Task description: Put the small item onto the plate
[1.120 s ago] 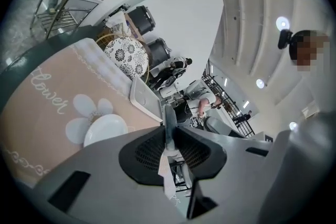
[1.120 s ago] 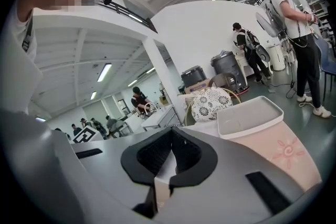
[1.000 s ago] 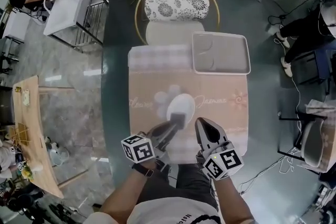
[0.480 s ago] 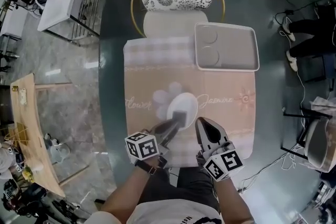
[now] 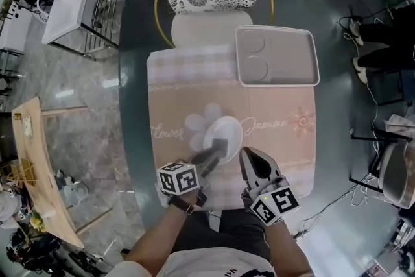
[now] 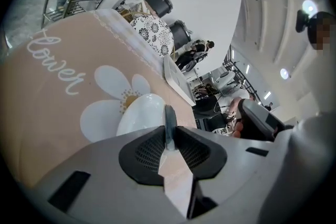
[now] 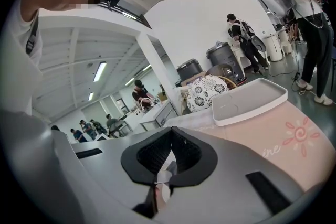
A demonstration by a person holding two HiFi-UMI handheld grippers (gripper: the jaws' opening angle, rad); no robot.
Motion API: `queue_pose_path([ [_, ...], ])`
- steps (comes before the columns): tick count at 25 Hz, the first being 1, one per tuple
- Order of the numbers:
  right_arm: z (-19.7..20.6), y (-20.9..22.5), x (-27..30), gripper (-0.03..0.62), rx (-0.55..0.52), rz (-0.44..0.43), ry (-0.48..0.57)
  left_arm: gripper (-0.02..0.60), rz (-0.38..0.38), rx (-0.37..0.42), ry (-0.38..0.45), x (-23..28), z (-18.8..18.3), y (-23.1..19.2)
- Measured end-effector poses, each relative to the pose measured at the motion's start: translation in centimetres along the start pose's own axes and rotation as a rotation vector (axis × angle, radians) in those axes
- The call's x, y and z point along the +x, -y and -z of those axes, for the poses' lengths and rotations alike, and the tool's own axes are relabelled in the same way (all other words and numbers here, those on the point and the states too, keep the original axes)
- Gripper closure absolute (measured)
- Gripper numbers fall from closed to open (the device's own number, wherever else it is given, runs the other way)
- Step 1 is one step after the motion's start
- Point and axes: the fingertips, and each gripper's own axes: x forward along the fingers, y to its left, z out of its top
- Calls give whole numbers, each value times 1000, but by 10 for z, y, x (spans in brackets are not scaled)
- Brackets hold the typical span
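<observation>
Two tongs in play — left tongs (image 6: 169, 135) pinching the small item (image 6: 169, 117) over the plate (image 5: 231, 126).
Right tongs (image 7: 170, 136) pressed together, empty — next: lower, then release.

The left gripper (image 5: 217, 151) pinches small item (image 5: 220, 144) — at plate (image 5: 229, 126).

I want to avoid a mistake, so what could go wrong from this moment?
The left gripper pinches the thin gray item by its edge over the small white plate; released tilted, it might slide off onto the mat. The shut right gripper sits close beside the plate and could nudge it.
</observation>
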Motion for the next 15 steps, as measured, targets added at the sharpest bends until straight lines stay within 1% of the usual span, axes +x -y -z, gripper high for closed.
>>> queue_pose_path([
  [4, 0, 3, -1, 580, 7, -1, 3, 505, -35, -2, -18, 8, 4, -7],
  [7, 0, 4, -2, 580, 10, -2, 3, 505, -43, -17, -13, 10, 2, -11],
  [9, 2, 5, -2, 580, 12, -2, 0, 505, -50, -11, -20, 11, 1, -12],
  [11, 3, 5, -2, 580, 14, -3, -3, 505, -77, 27, -37, 11, 1, -14],
  [12, 4, 5, -1, 580, 14, -5, -4, 494, -96, 53, -50, 11, 2, -16],
  [15, 4, 2, -1, 580, 14, -16, -10, 443, -143, 122, -89, 12, 6, -19],
])
